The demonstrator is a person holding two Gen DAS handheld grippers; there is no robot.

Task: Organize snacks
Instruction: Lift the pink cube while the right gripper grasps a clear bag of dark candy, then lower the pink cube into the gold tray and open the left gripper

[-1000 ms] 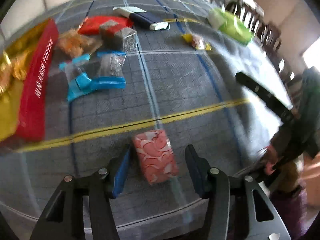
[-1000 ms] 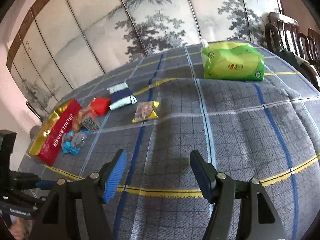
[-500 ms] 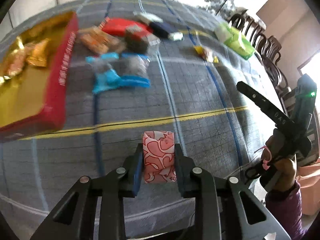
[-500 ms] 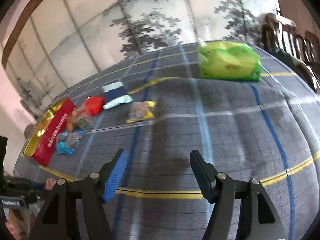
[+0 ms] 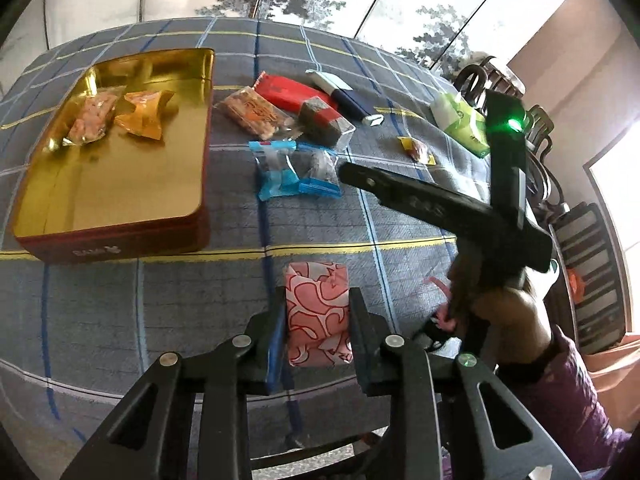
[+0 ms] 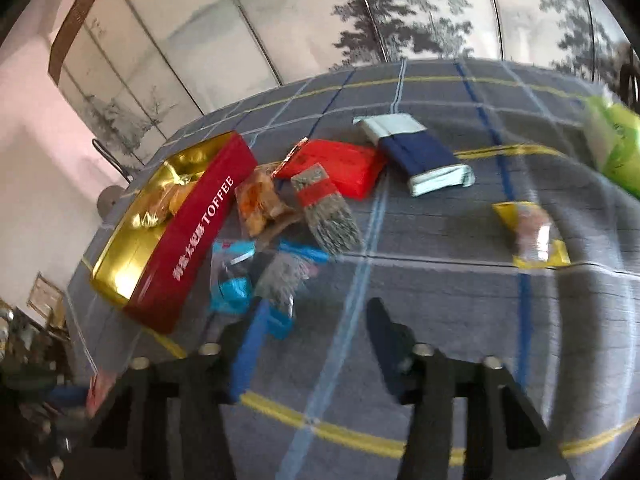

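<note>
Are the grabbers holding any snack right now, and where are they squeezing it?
The left gripper squeezes the pink, white-swirled wrapped snack packet by its two long sides. The right gripper holds nothing.

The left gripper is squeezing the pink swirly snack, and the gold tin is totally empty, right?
Not quite. The left gripper is squeezing the pink swirly snack, but the gold tin is not empty: two orange wrapped snacks already lie in its far end. The left wrist view shows it.
</note>
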